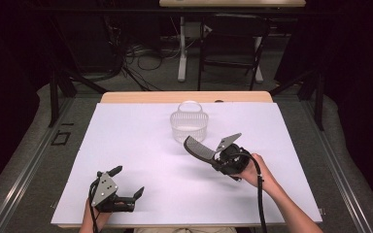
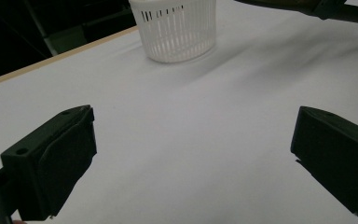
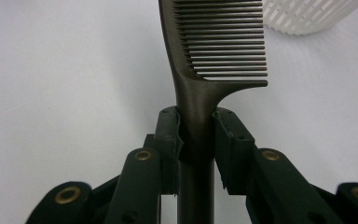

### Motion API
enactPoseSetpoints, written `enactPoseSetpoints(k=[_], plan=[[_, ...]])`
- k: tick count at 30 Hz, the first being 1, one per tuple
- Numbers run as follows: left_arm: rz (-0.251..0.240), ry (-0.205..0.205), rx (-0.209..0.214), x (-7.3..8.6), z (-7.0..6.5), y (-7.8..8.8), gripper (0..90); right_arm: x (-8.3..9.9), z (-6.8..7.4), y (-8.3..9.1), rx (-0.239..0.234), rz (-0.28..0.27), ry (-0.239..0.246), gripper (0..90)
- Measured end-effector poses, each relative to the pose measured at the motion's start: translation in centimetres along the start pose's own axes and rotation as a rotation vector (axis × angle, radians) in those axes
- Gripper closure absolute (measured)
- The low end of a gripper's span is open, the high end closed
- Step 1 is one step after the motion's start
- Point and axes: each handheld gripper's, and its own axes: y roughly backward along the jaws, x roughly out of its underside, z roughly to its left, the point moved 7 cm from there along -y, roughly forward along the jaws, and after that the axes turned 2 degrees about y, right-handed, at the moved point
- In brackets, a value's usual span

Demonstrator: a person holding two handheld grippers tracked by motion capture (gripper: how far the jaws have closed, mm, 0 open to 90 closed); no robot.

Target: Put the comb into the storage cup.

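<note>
High view: the right gripper (image 1: pixel 217 156), right of centre, clamps one dark comb (image 1: pixel 197 147) just below one white basket (image 1: pixel 189 127); the left gripper (image 1: pixel 126 182), lower left, gapes wide with nothing between its jaws.

Left gripper view: the basket's top (image 2: pixel 177 30) is cut off by the upper edge.

Right gripper view: the comb's handle (image 3: pixel 196 140) is pinched at centre, its tip cropped. No writing is readable.

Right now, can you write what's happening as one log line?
right claw: shut on comb handle | comb: held above table, near basket | left claw: open, holding nothing
</note>
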Motion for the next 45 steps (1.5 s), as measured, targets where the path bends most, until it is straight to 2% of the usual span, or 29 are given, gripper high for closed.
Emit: enactPoseSetpoints(k=[15, 45], plan=[[-0.003, -0.018, 0.005, -0.1, -0.2, -0.1, 0.2, -0.4, 0.0, 0.9, 0.005, -0.052, -0.004, 72.5], [-0.001, -0.014, 0.000, -0.1, -0.2, 0.1, 0.2, -1.4, -1.2, 2.9, 0.055, -0.180, -0.020, 72.5]])
